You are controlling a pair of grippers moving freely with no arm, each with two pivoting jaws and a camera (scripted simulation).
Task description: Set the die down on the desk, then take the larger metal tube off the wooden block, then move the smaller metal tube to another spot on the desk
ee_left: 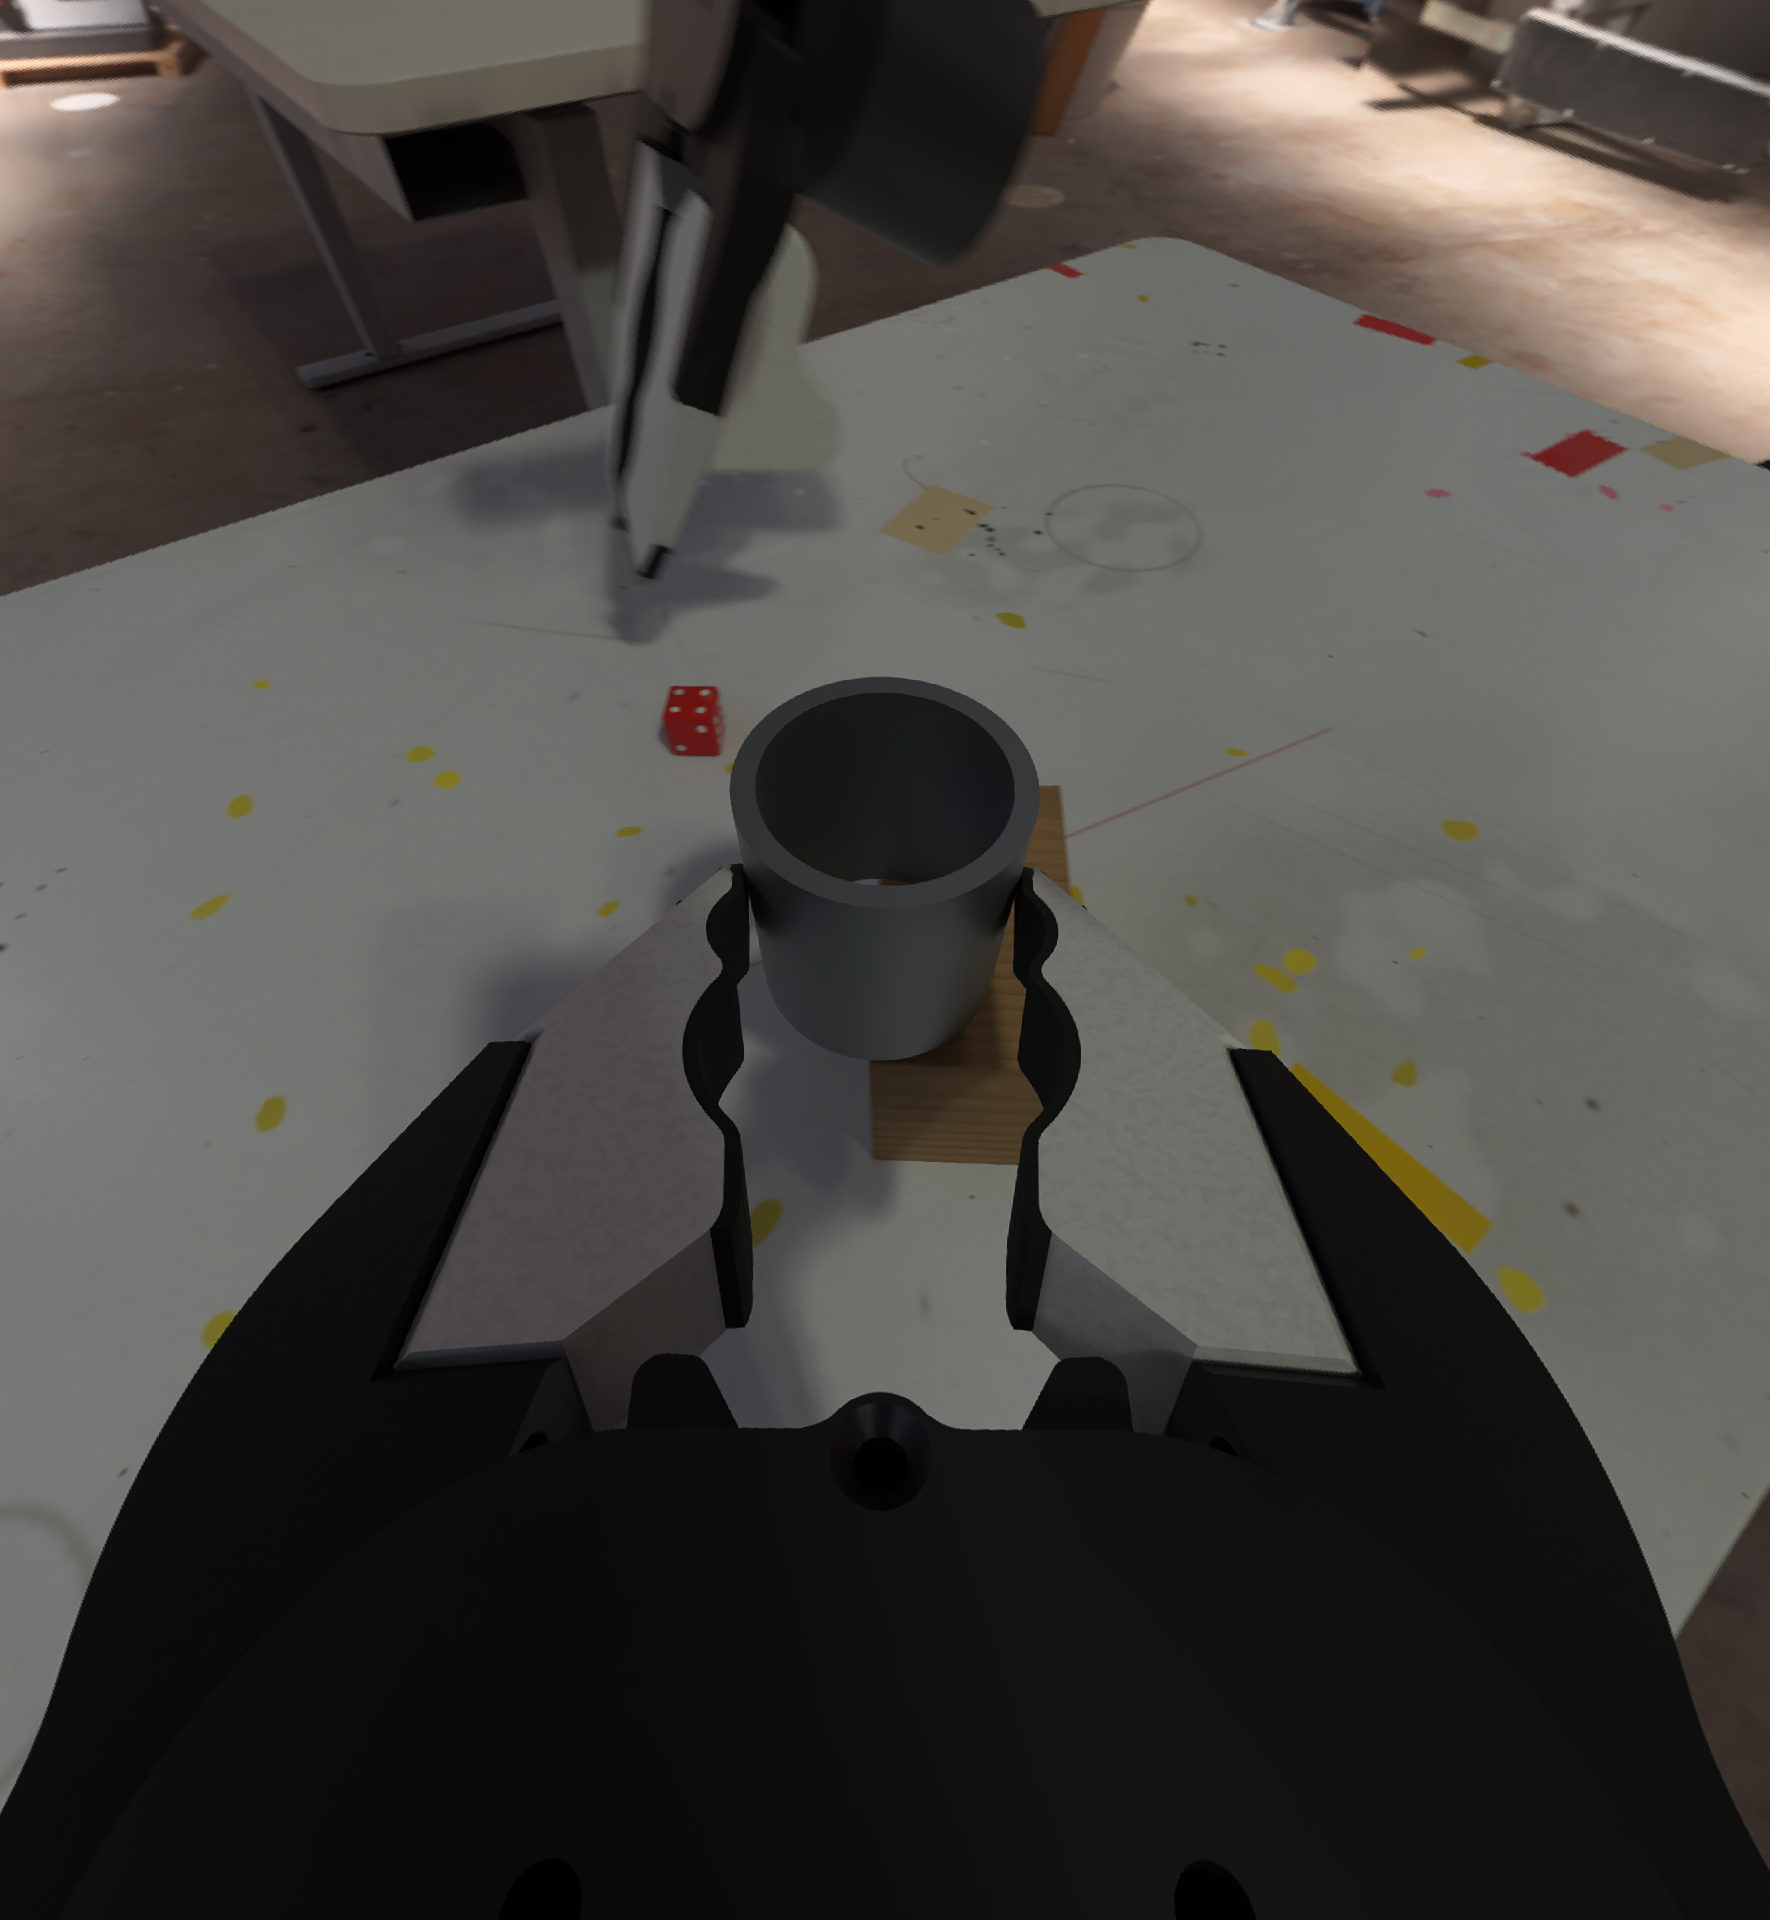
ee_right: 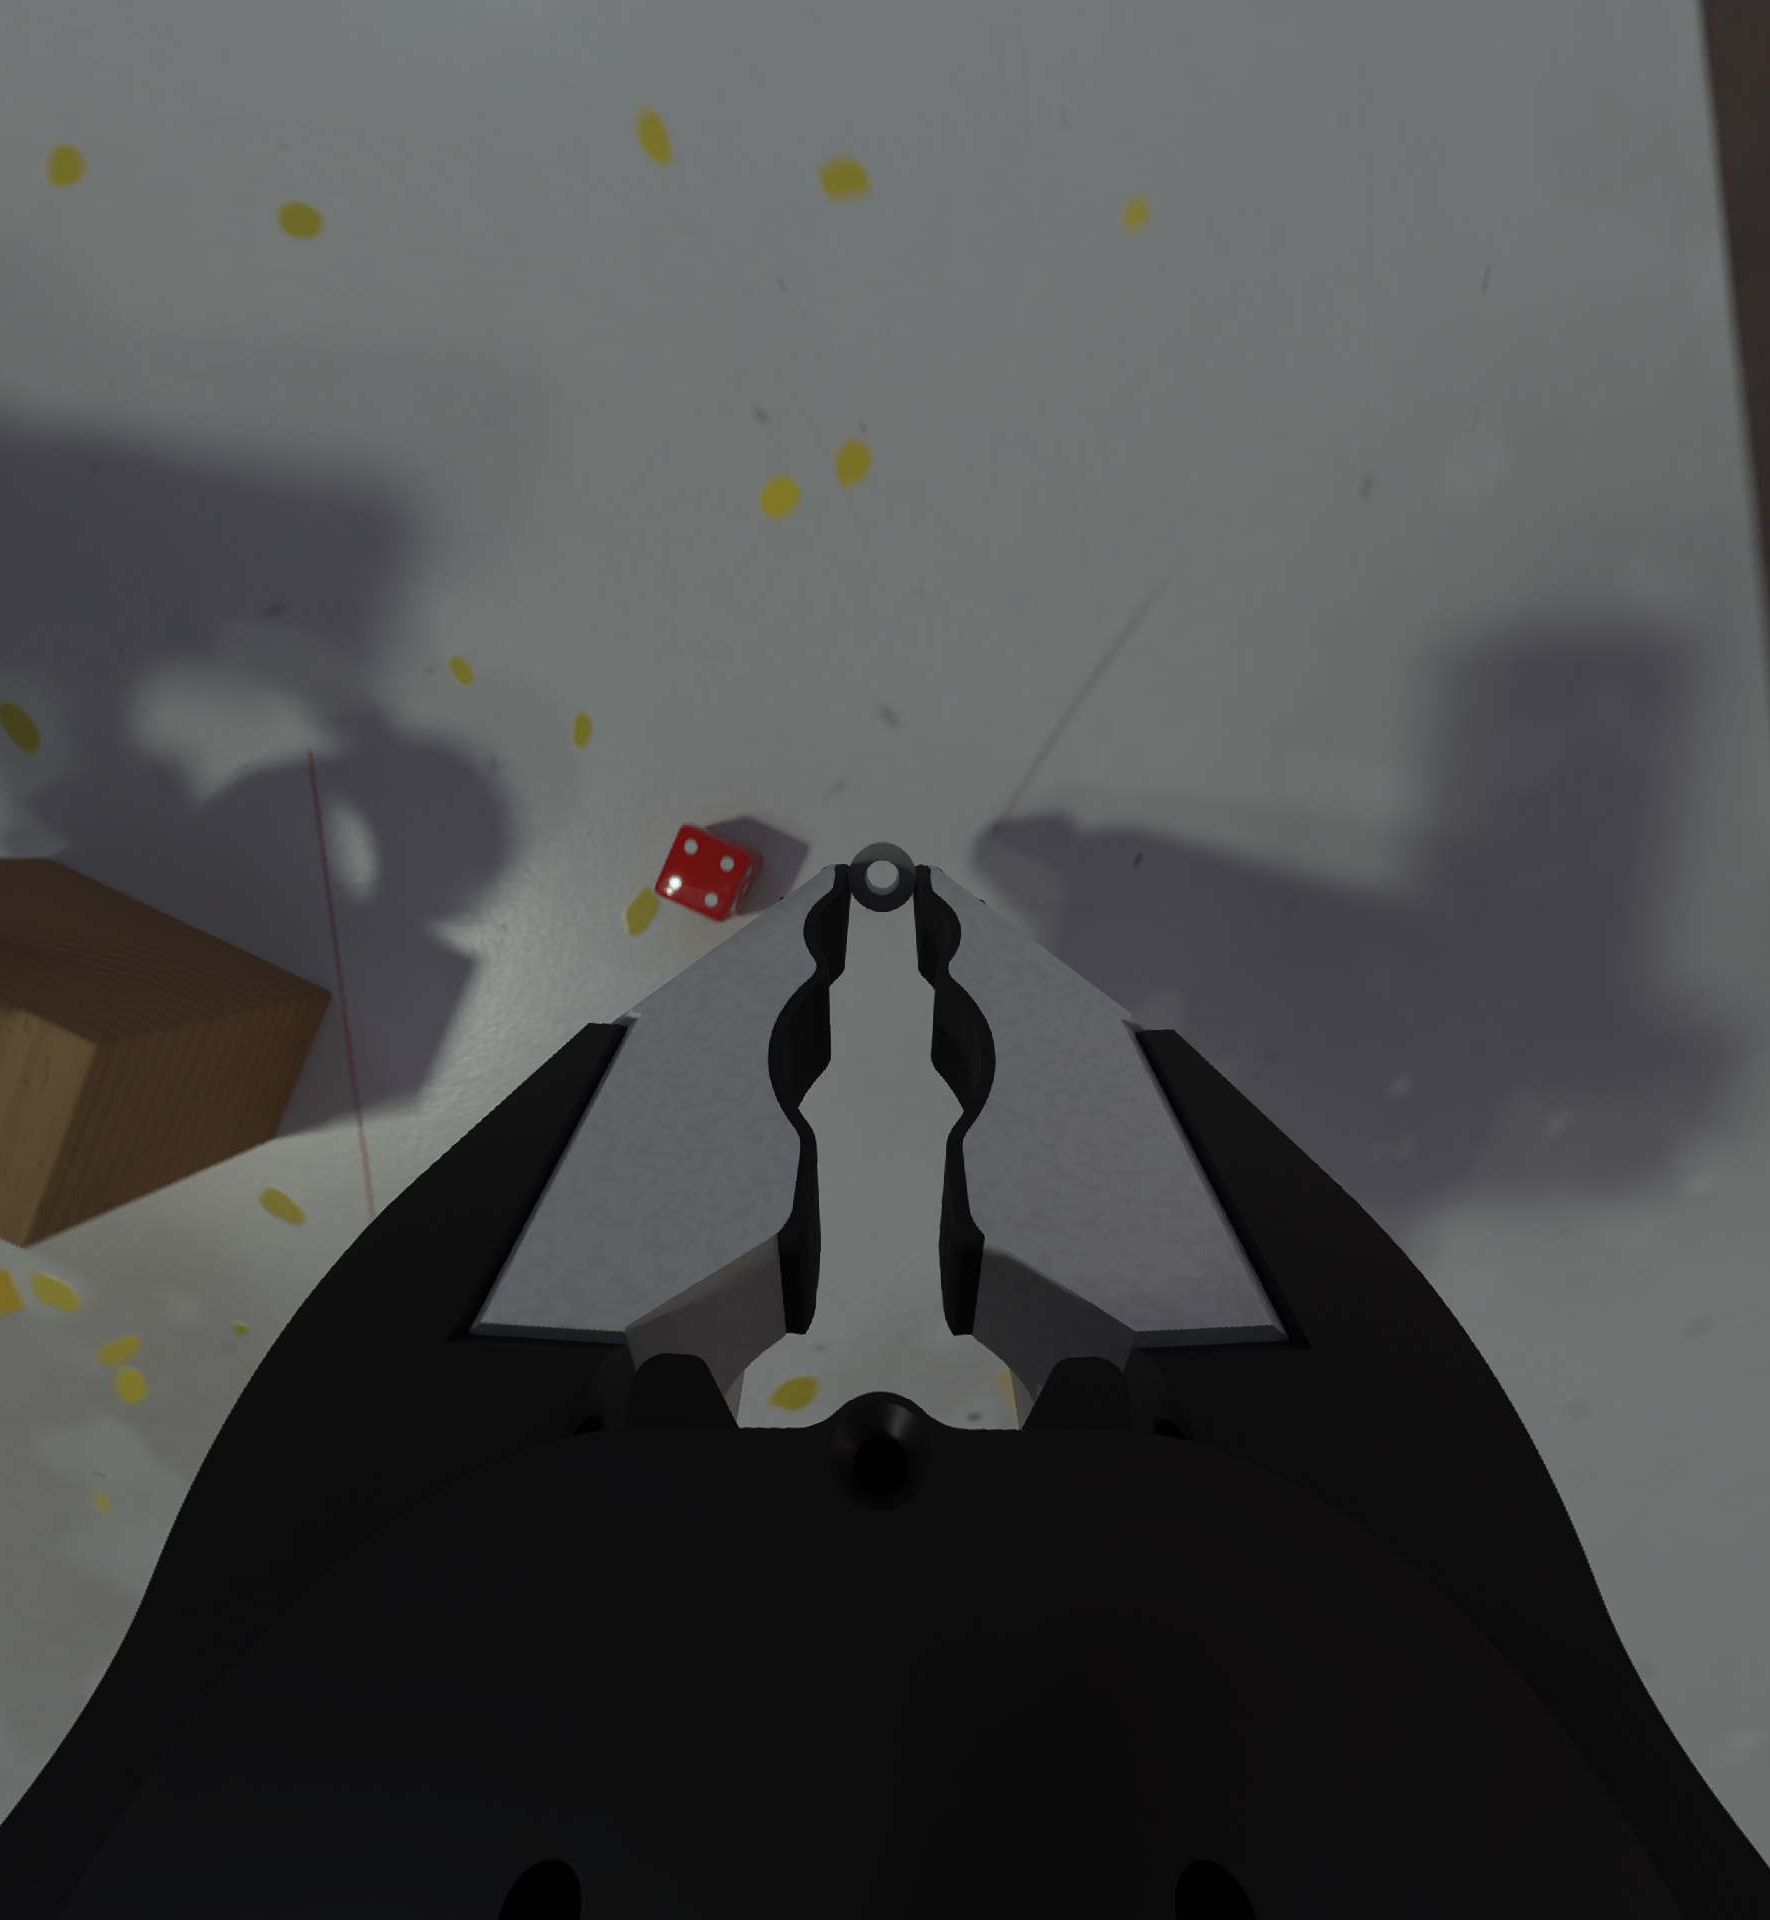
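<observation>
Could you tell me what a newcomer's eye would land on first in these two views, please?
Probably the larger metal tube, dark and upright, clamped by the left gripper above the wooden block. Then the red die lying on the speckled desk, beside the right gripper pinching the smaller metal tube.

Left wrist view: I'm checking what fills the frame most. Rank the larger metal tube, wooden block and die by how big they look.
1. Larger metal tube, though it is nearest the camera.
2. Wooden block, partly hidden behind the tube, so its place is unsure.
3. Red die, plainly smallest and also farthest.
</observation>
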